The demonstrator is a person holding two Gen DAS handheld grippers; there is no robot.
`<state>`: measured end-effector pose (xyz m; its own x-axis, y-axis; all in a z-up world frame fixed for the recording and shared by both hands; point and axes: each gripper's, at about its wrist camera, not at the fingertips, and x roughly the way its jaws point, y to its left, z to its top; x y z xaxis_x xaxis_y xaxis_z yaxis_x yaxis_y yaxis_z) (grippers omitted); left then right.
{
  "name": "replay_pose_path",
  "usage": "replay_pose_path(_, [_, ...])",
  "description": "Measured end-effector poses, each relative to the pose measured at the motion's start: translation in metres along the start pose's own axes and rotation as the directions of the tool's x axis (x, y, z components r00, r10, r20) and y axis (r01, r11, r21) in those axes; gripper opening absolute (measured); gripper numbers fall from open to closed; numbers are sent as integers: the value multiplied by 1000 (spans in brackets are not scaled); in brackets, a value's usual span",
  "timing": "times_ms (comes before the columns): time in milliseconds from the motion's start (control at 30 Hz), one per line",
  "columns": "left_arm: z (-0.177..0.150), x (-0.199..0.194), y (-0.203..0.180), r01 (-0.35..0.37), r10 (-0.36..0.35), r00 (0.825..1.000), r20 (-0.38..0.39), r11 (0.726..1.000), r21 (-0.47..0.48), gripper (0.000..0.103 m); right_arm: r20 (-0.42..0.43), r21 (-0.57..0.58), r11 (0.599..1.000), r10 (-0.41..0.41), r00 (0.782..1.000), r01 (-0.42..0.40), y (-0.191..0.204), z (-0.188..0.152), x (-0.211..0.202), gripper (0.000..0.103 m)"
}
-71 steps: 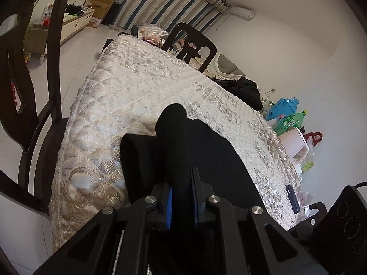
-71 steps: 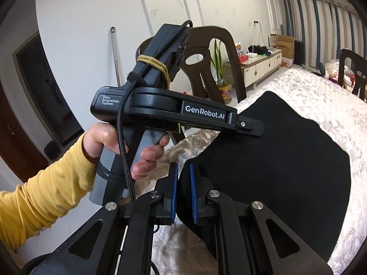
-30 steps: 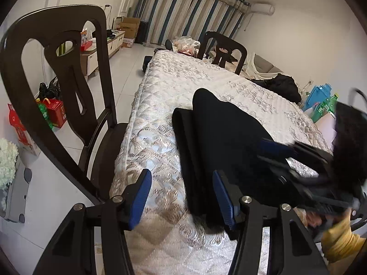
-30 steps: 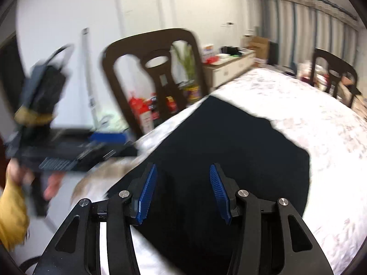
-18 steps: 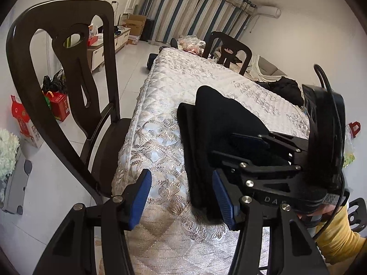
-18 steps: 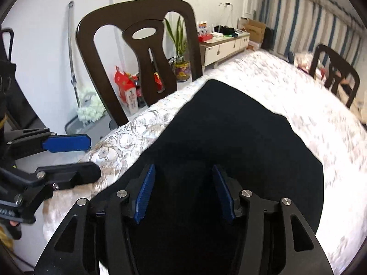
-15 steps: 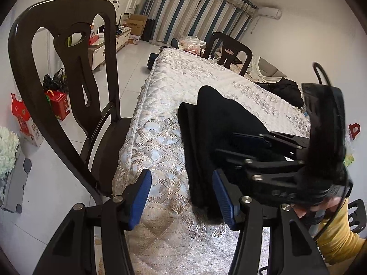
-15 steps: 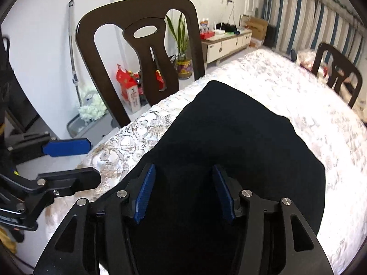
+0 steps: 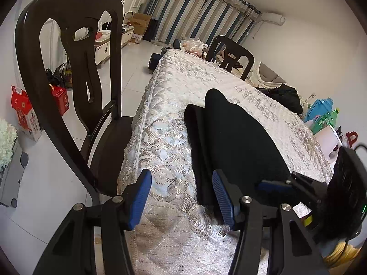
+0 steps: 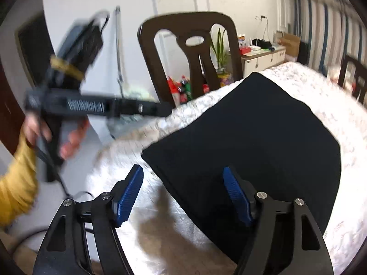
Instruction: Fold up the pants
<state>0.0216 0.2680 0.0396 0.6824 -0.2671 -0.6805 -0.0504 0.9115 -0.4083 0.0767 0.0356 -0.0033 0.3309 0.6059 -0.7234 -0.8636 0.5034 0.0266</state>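
Observation:
The black pants (image 9: 231, 142) lie folded in a flat stack on the white quilted tablecloth (image 9: 167, 142), near the table's near end. In the right wrist view they (image 10: 259, 142) fill the middle. My left gripper (image 9: 182, 197) is open and empty, just short of the pants' near edge. My right gripper (image 10: 185, 197) is open and empty, above the pants' near corner. The right gripper also shows at the lower right of the left wrist view (image 9: 275, 186). The left gripper (image 10: 158, 108) shows blurred at the left of the right wrist view.
A dark wooden chair (image 9: 68, 87) stands at the table's left side; it also shows in the right wrist view (image 10: 192, 52). Another chair (image 9: 231, 55) stands at the far side. Bottles and a white kettle (image 9: 325, 128) sit right of the table. Red boxes (image 9: 23, 112) stand on the floor.
Both grippers let go of the pants and opened. They have drawn back toward the table's near end, the right one swinging away; the pants stay folded on the table.

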Motion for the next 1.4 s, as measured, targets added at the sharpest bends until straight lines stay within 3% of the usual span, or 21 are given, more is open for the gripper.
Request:
replay_pose_path(133, [1, -2, 0, 20, -20, 1000, 1, 1000, -2, 58, -33, -126, 979, -166, 986, 161, 23, 6, 19, 73])
replay_pose_path(200, [2, -1, 1, 23, -23, 1000, 3, 1000, -6, 58, -52, -132, 971, -210, 976, 201, 25, 10, 27, 73])
replay_pose_path(567, [9, 10, 14, 122, -126, 991, -32, 987, -102, 65, -30, -168, 954, -256, 966, 248, 18, 14, 33, 72])
replay_pose_path(700, [12, 15, 13, 164, -171, 984, -47, 978, -127, 69, -9, -150, 952, -270, 963, 266, 18, 12, 28, 61])
replay_pose_path(767, [12, 18, 13, 192, -203, 978, -58, 970, -148, 70, 17, -137, 951, -276, 961, 275, 17, 12, 22, 50])
replay_pose_path(967, [10, 30, 14, 264, -289, 953, -87, 937, -227, 71, 45, -110, 959, -259, 965, 263, 16, 11, 14, 40])
replay_pose_path(1100, [9, 42, 15, 350, -399, 910, -112, 885, -308, 75, 60, -105, 959, -260, 964, 265, 15, 10, 10, 37])
replay_pose_path(1233, [10, 49, 11, 361, -418, 900, -122, 874, -325, 78, 64, -90, 962, -252, 966, 257, 9, 11, 8, 35])
replay_pose_path(1400, [16, 57, 8, 402, -467, 876, -121, 845, -352, 80, 70, -77, 967, -238, 969, 243, 8, 11, 7, 35])
